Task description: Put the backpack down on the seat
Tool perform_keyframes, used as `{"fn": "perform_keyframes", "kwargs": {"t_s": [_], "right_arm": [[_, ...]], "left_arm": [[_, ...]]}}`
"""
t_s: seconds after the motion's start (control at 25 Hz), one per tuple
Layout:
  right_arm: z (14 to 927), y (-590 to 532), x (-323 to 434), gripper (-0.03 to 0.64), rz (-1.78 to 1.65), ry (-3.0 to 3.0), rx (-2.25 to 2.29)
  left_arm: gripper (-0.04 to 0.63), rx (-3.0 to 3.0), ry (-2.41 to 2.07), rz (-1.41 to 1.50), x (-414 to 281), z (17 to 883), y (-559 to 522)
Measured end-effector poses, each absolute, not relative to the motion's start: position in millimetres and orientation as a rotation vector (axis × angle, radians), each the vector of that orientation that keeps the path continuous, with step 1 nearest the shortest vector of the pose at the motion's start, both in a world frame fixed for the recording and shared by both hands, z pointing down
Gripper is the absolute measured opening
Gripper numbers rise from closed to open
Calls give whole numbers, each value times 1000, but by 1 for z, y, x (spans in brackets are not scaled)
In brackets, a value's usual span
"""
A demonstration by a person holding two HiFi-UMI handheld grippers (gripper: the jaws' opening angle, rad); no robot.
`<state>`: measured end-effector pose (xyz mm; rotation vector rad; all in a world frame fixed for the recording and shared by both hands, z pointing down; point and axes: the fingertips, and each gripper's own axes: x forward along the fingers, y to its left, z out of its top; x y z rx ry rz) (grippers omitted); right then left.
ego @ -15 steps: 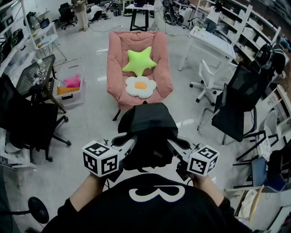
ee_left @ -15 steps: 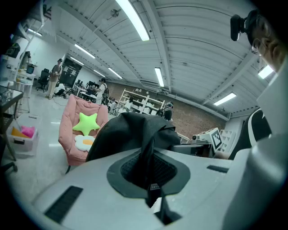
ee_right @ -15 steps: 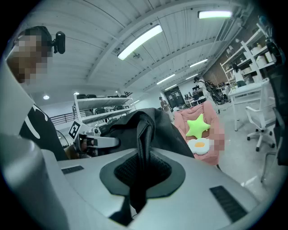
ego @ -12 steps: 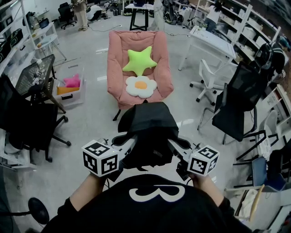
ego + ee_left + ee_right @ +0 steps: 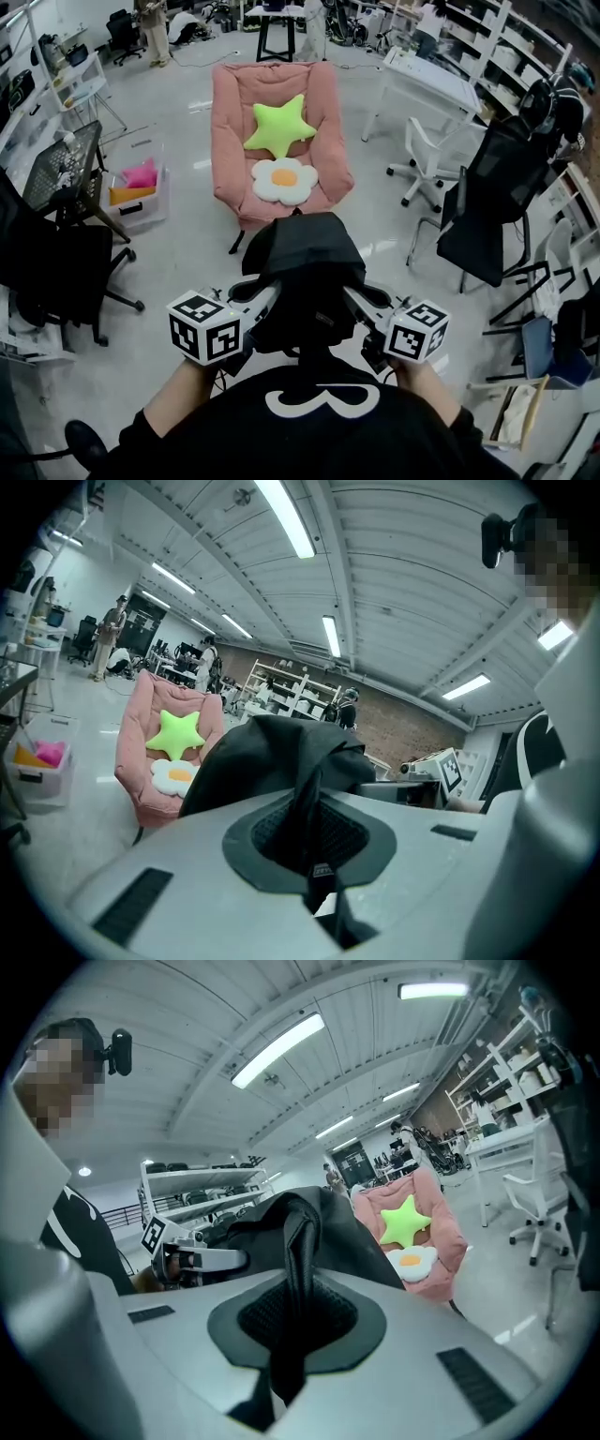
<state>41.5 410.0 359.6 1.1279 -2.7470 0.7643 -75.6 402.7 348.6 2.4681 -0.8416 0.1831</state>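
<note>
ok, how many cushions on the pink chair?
2. Green star cushion leans on the backrest of the pink chair; white fried-egg cushion lies on its seat, in front. No others show.

**Colour key: black backpack (image 5: 302, 272), pink seat (image 5: 230, 141).**
Star cushion (image 5: 275, 127) lime green; flower cushion (image 5: 284, 178) white with an orange-yellow centre. Left hand-held gripper (image 5: 269, 292) and right hand-held gripper (image 5: 350, 296): pale grey bodies with dark grey inner pads, and cubes bearing black-and-white square markers. Floor (image 5: 187, 253) glossy light grey. Shirt (image 5: 319, 445) black with a white mark.
</note>
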Motion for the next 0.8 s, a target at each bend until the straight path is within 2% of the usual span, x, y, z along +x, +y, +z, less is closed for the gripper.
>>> {"fn": "perform_keyframes", "kwargs": {"t_s": [0.36, 0.8], "right_arm": [[387, 336, 44, 31, 847, -2747, 1073], [428, 180, 51, 31, 1005, -2686, 1009]], "left_arm": [[14, 2413, -874, 204, -74, 375, 333], [14, 2309, -903, 258, -66, 413, 179]]}}
